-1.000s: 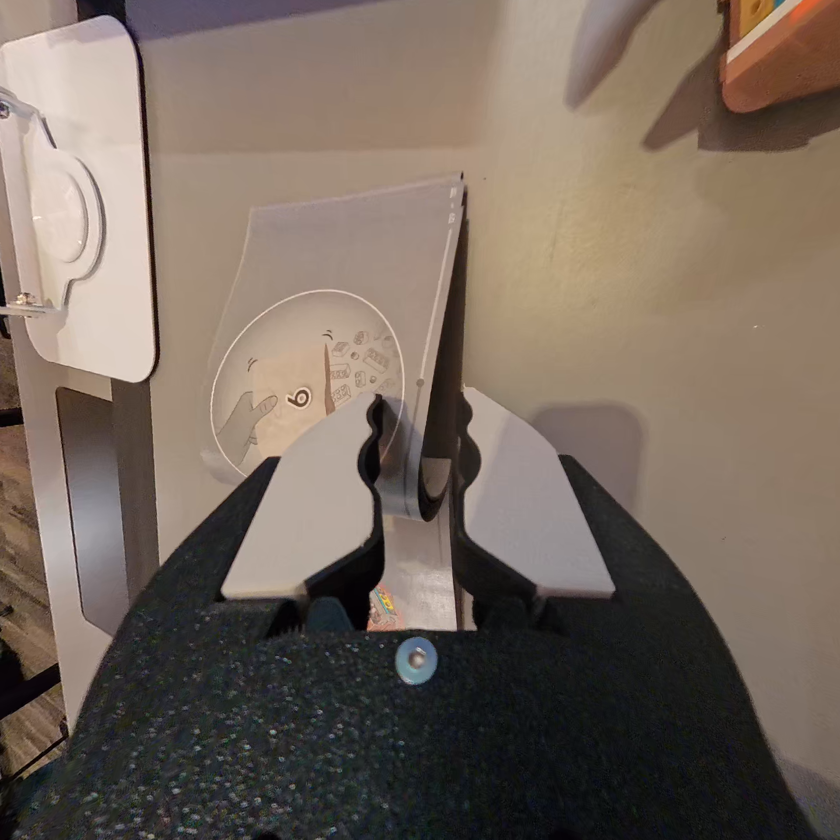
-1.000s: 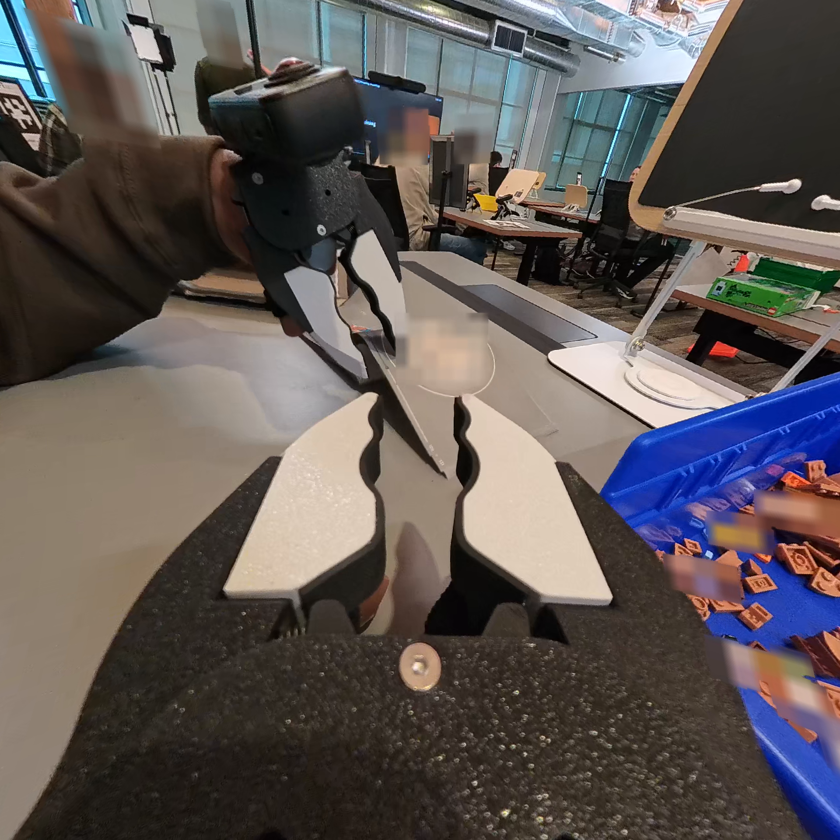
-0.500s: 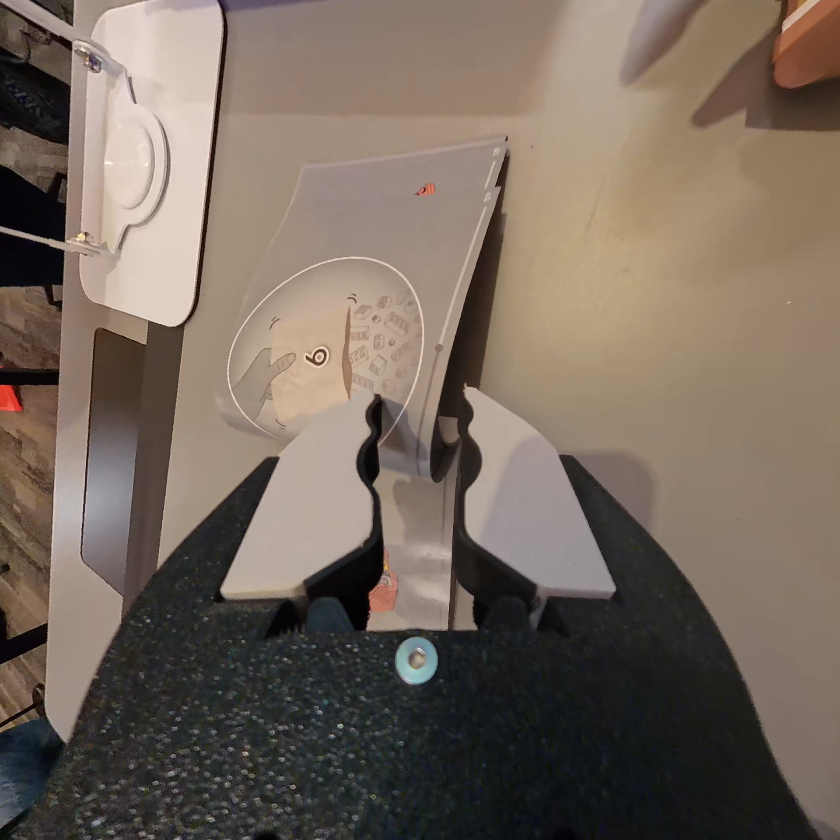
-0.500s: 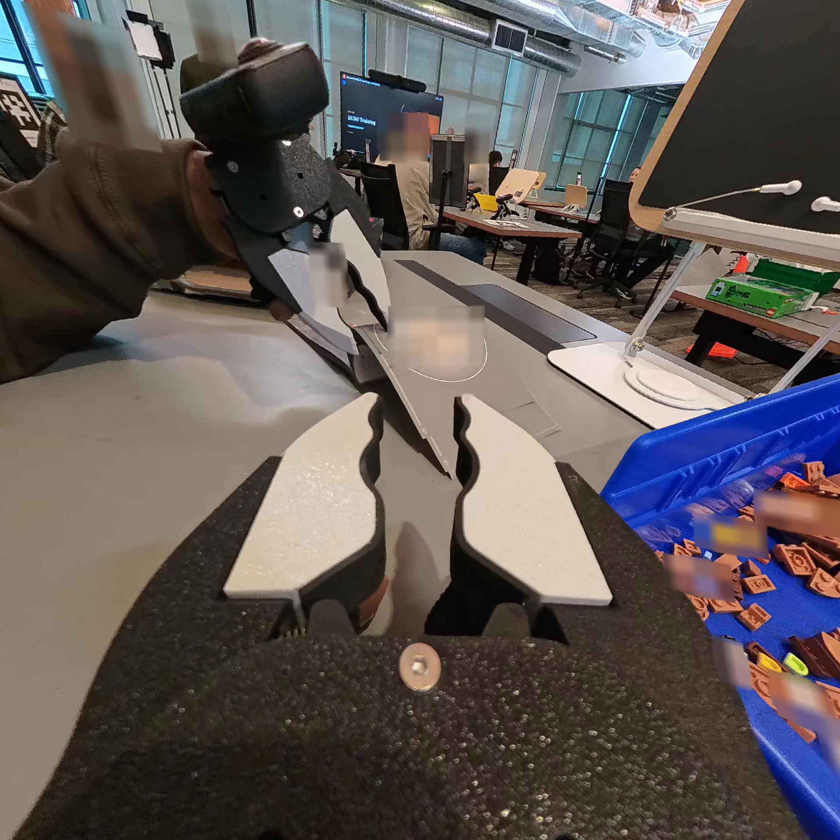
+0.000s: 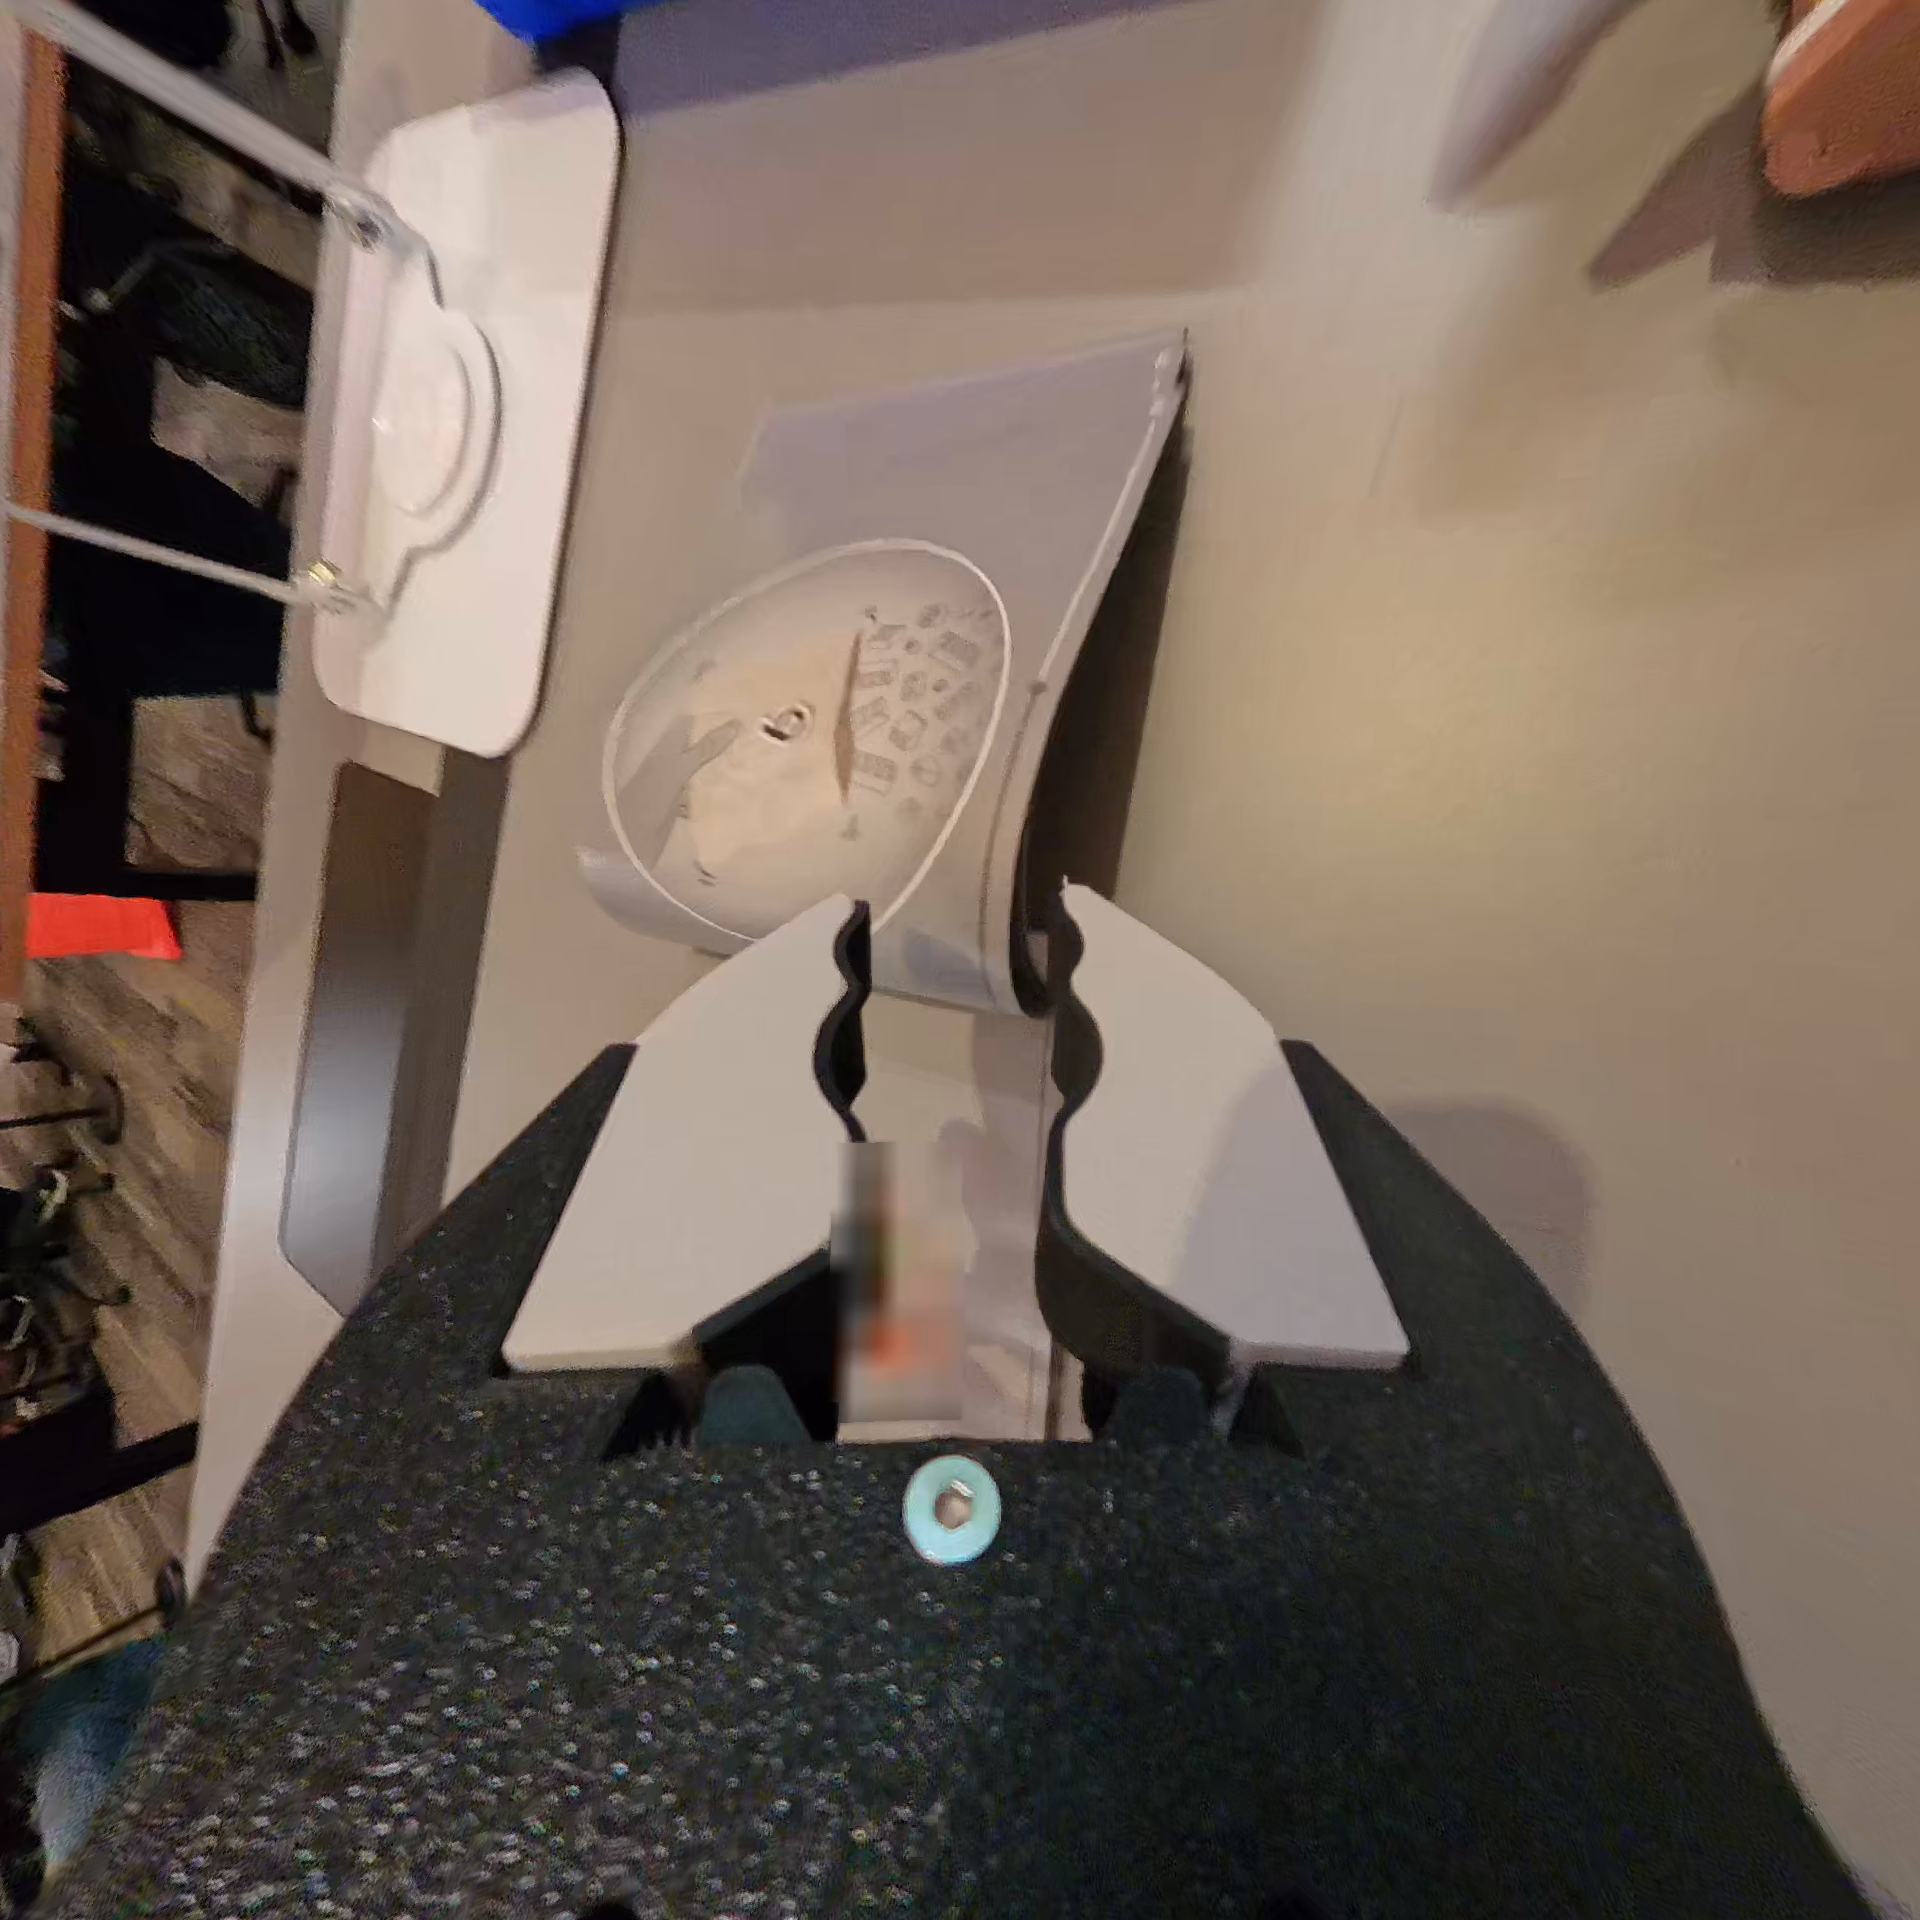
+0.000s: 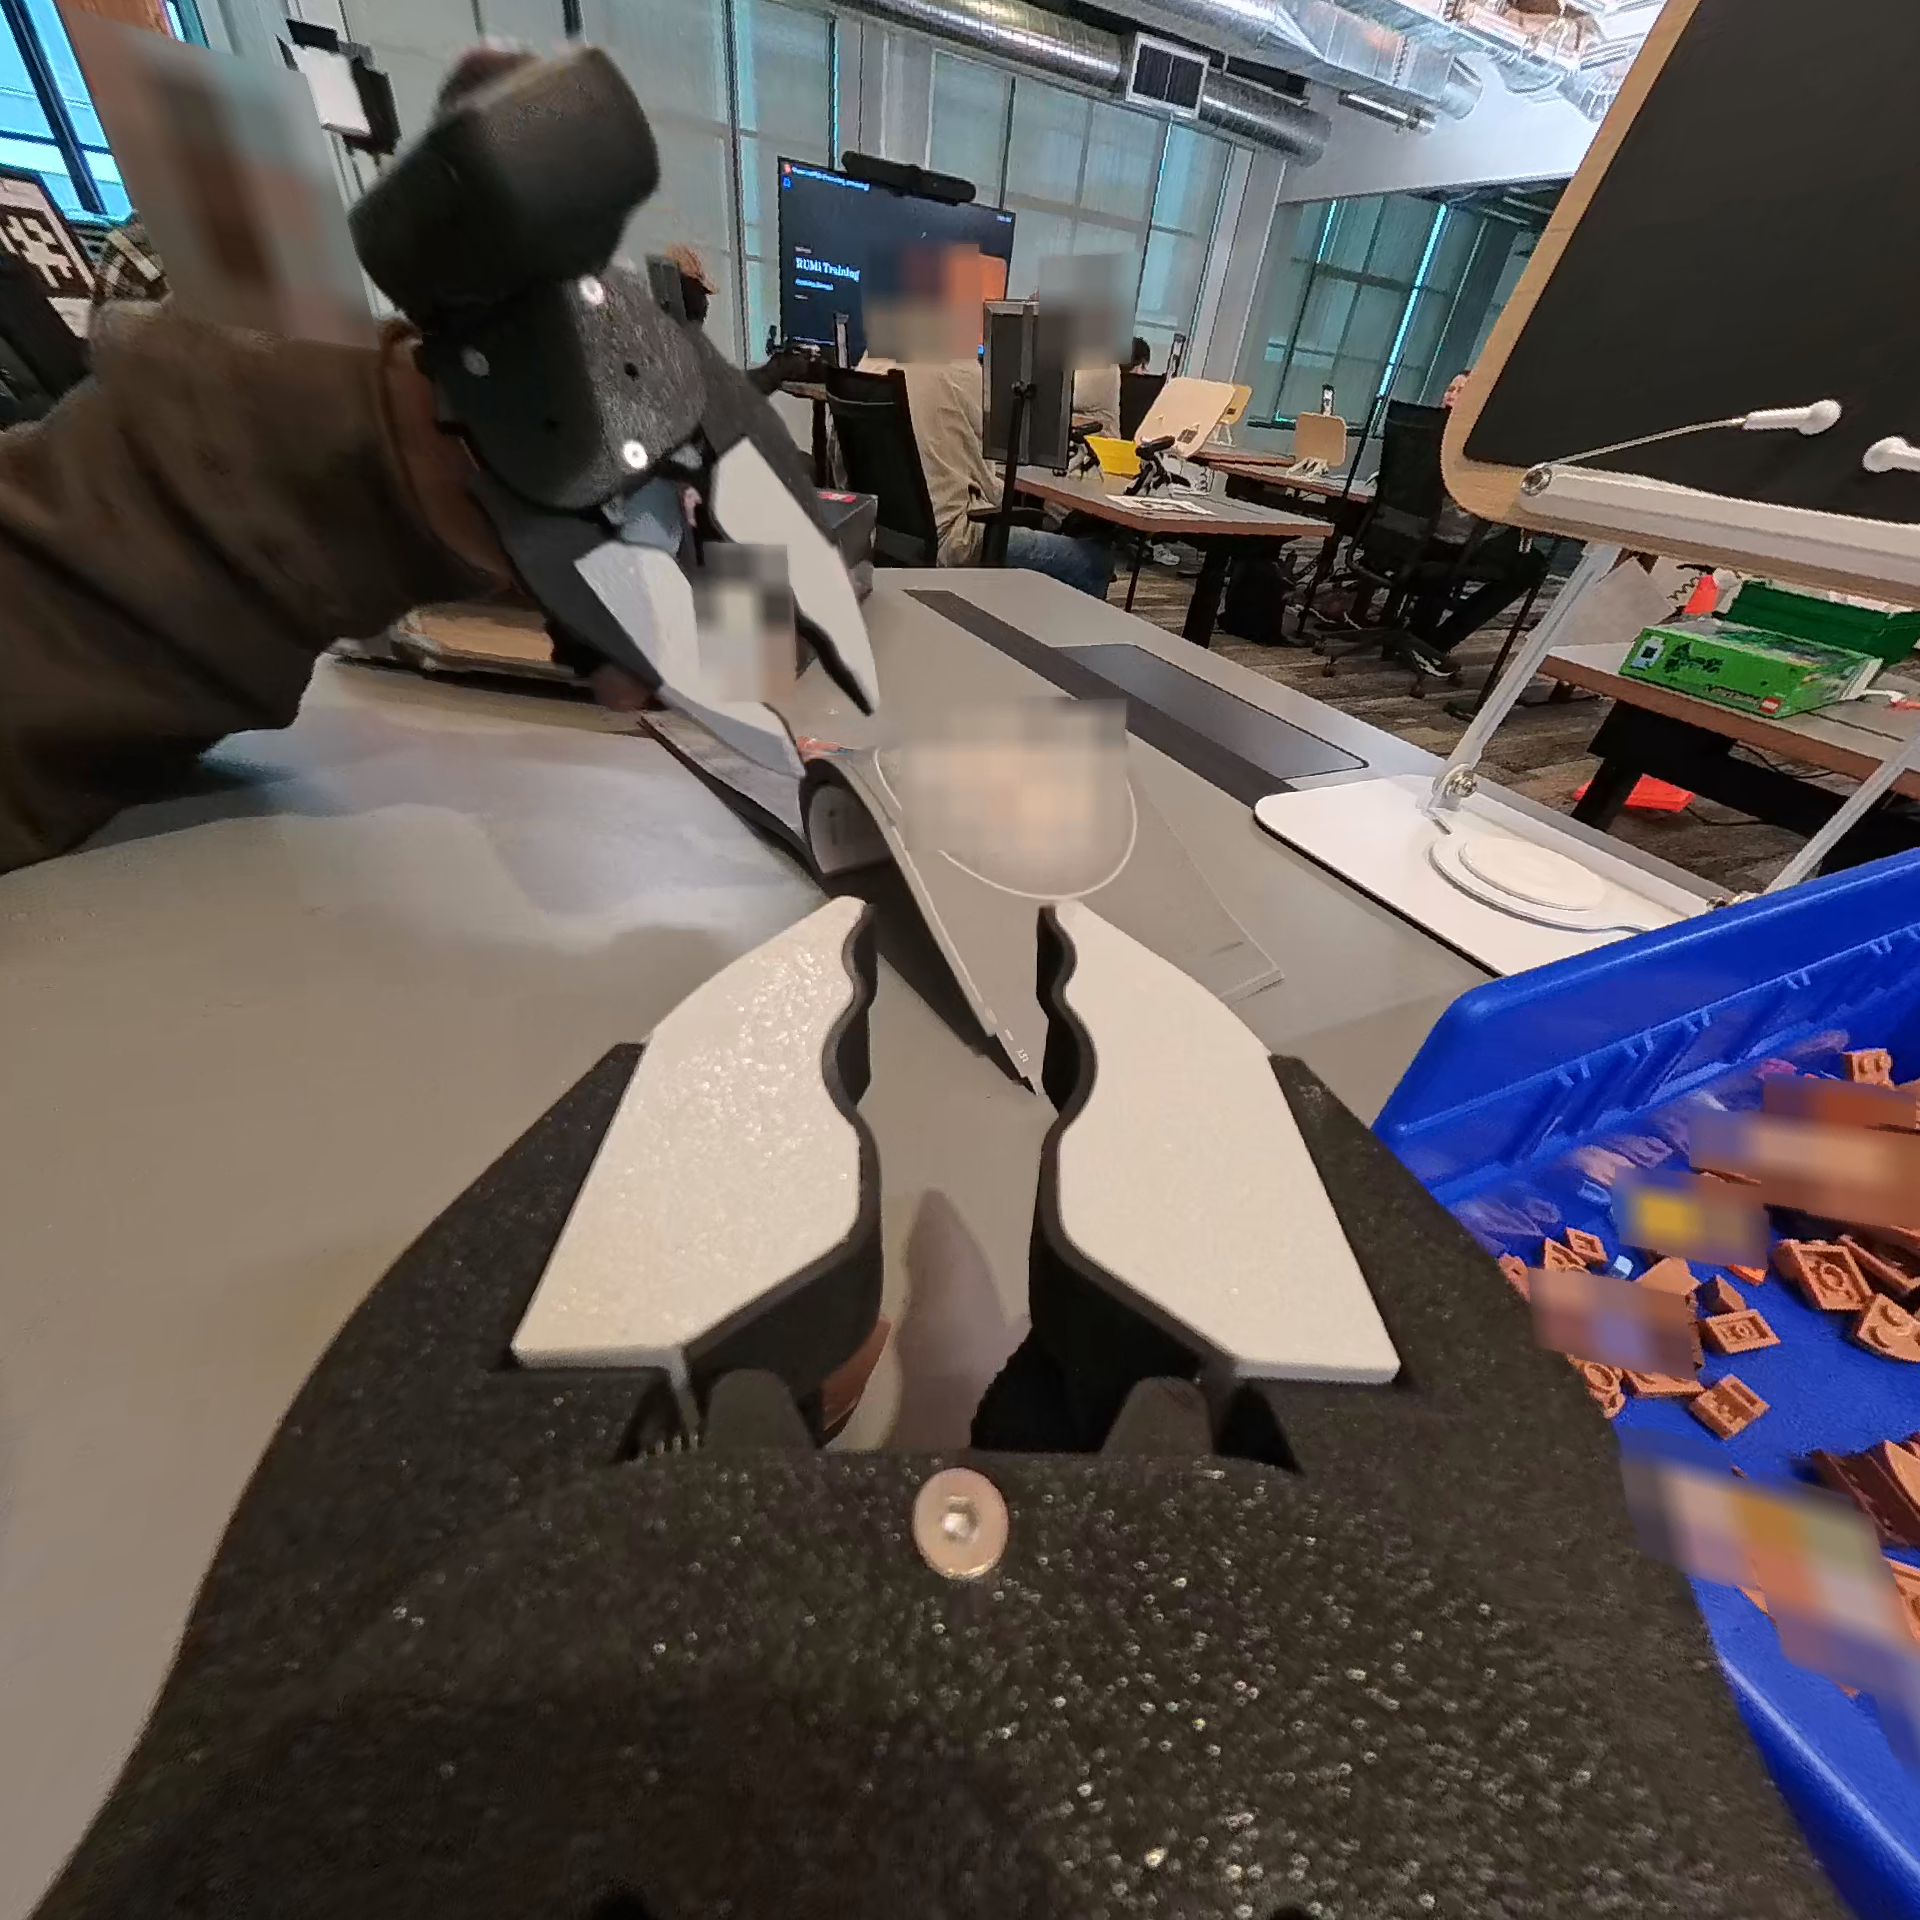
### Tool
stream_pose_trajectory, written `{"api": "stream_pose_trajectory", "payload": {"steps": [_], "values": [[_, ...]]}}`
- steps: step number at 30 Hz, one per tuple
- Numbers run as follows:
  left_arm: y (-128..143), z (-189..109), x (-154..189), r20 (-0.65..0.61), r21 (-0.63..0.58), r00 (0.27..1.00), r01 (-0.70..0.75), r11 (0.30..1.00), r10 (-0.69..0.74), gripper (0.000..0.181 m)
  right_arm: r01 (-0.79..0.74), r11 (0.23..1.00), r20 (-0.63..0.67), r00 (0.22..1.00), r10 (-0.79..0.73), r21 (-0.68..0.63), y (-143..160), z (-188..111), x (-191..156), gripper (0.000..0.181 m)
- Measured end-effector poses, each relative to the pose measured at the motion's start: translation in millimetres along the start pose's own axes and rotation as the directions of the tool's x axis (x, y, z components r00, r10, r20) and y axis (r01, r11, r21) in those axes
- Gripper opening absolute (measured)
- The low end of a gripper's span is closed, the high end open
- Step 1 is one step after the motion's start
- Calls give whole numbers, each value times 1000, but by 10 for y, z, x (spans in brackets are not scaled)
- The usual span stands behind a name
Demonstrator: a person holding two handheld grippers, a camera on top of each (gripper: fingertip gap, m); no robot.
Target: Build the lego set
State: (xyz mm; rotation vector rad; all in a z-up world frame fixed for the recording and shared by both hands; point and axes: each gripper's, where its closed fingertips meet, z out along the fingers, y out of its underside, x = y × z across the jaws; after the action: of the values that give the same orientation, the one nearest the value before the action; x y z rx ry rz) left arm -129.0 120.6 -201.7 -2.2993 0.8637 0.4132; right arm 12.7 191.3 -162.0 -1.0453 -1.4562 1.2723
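Note:
A grey instruction booklet [image 5: 935, 499] lies open on the grey table, and its top page carries a round drawing. That page curls up into my left gripper [image 5: 956, 904], whose fingers pinch the curl with a narrow gap. In the right wrist view the left gripper [image 6: 821, 727] hangs over the booklet [image 6: 1039, 935], held by a brown-sleeved arm. My right gripper [image 6: 956, 914] hovers low over the table short of the booklet's near corner. Its fingers are slightly apart with nothing between them. A blue bin [image 6: 1662, 1039] of brown bricks [image 6: 1829, 1278] stands to its right.
A white stand base [image 5: 457, 416] sits beyond the booklet and carries a tilted dark board [image 6: 1714, 260]. A wooden board corner [image 5: 1849, 104] lies near the right gripper's finger [image 5: 1507, 83]. A dark slot [image 5: 343, 1039] runs along the table. People sit at desks behind. About 15 cm separates my left fingertips from my right.
My left gripper has risen and swung over with the page, which has gone from standing on edge to lying over to the right. My right gripper has stayed still.

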Motion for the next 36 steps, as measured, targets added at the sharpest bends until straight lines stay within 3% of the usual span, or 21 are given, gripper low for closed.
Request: {"api": "stream_pose_trajectory", "payload": {"steps": [4,11,15,21,36], "values": [[-469,10,19,-13,118,999,-32,993,33,33,-2,1000,0,1000,2,-3,3,4,3,29],[-622,515,259,-89,-24,977,-198,980,195,37,4,1000,1,1000,-4,3,-3,-4,-4,29],[-480,638,354,-153,-99,968,-214,972,198,36,3,1000,4,1000,-3,6,-6,-11,-7,29],[-292,526,394,-181,-121,970,-186,975,162,33,4,1000,6,1000,-4,3,-2,-8,-9,29],[177,79,57,-9,-125,1000,-4,992,3,34,8,1000,5,1000,-8,6,-5,-11,-12,29]]}}
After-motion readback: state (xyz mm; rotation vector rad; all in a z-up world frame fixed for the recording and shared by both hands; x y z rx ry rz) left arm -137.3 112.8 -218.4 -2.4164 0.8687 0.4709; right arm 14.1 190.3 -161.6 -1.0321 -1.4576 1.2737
